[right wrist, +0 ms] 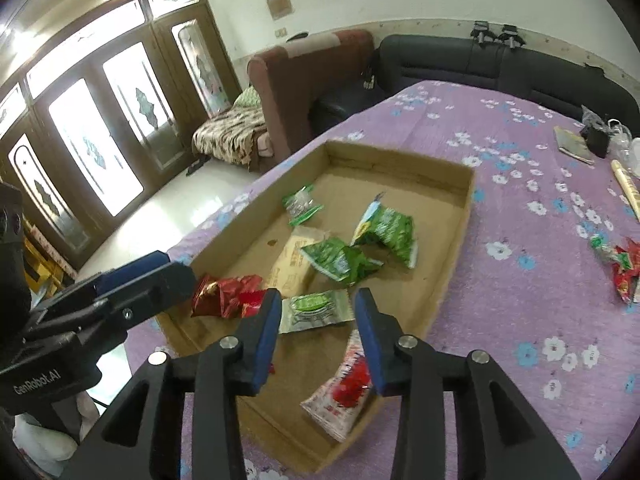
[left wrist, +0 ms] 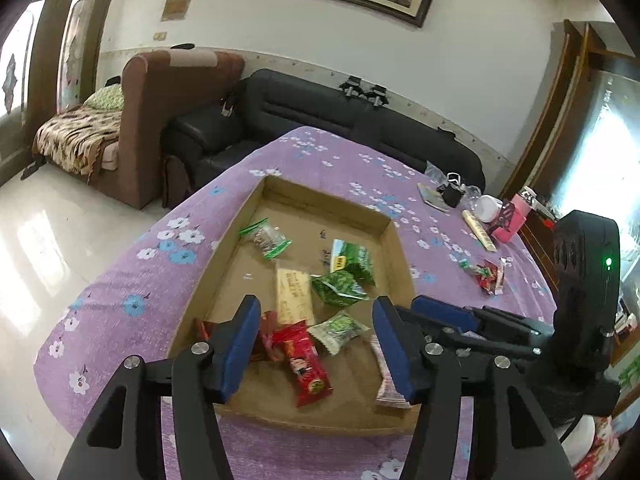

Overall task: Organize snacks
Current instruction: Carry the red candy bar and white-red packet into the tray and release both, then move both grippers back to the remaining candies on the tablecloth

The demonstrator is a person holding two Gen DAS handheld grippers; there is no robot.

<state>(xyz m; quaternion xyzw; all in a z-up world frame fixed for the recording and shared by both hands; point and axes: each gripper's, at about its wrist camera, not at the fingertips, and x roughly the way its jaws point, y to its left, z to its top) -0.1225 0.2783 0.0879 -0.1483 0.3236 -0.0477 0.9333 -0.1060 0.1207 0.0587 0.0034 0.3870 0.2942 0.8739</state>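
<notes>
Snacks mostly lie inside the cardboard tray [left wrist: 394,248] already; red packets [right wrist: 622,270] remain outside, near the table's right edge. Right gripper [right wrist: 316,338] and left gripper [left wrist: 316,346] both hover spread, empty, over the tray's near end. Best approach: reach right, pinch one wrapper's flat middle.

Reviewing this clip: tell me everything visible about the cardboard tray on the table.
The cardboard tray is a shallow, open-topped rectangular box of plain brown corrugated card with low upright walls. It lies flat on the purple flowered tablecloth, near the table's edge. Its floor shows small dark marks. Inside lie loose snack packets: several green ones, red ones, a tan flat pack and a white-and-red packet against the near right wall. Both open tools hang above its near end, not touching it.
</notes>
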